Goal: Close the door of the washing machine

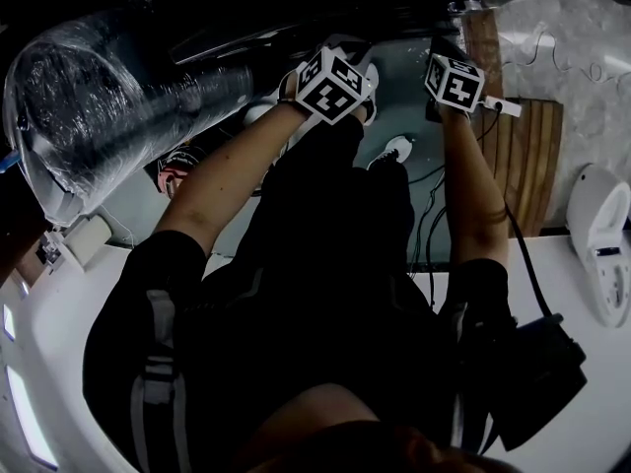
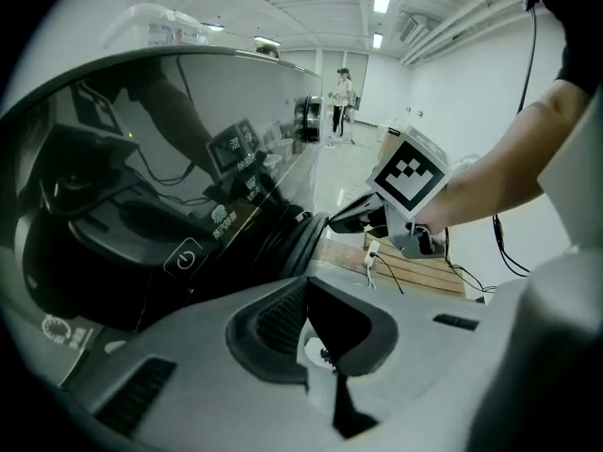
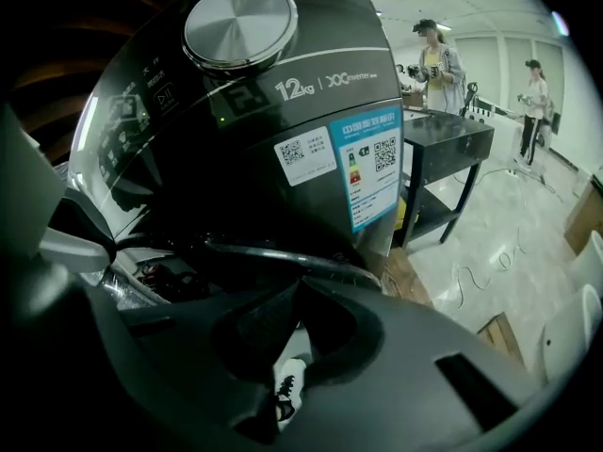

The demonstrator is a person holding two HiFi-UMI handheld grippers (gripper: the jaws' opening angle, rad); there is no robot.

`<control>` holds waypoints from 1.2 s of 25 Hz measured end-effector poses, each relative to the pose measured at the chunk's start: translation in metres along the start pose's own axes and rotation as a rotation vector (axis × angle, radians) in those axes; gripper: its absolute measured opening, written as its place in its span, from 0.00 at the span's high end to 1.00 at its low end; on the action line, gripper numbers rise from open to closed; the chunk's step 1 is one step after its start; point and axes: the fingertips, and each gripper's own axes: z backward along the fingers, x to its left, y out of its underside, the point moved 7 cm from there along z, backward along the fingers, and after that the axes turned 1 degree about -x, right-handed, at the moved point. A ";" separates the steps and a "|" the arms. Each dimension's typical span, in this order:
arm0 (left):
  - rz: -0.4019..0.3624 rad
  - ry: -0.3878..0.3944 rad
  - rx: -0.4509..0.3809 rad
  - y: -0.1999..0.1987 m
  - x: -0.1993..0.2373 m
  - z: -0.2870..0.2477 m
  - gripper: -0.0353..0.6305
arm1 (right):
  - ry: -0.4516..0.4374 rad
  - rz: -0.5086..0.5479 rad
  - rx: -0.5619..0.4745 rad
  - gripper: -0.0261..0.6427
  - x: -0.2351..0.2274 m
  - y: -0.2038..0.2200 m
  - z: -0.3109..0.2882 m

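Note:
The dark washing machine fills the right gripper view, with a silver knob and a blue label. A dark curved rim runs just beyond my right gripper; I cannot tell whether it is the door's edge. Its jaws are shut with nothing between them. In the left gripper view my left gripper is also shut and empty, close to the machine's glossy front panel. My right gripper reaches the panel's edge there. In the head view both marker cubes are held out toward the machine.
A large clear film-wrapped bulge sits left of my arms. Wooden slats and cables lie on the floor to the right, beside a white object. A black stand and two people are behind the machine.

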 end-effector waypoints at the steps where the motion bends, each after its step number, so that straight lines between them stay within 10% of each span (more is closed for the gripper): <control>1: -0.002 0.003 0.004 0.000 0.000 -0.001 0.94 | -0.002 -0.010 0.002 0.95 -0.001 0.000 0.000; 30: 0.039 0.002 -0.039 -0.006 -0.004 -0.003 0.94 | -0.064 -0.035 -0.012 0.95 -0.004 0.001 0.005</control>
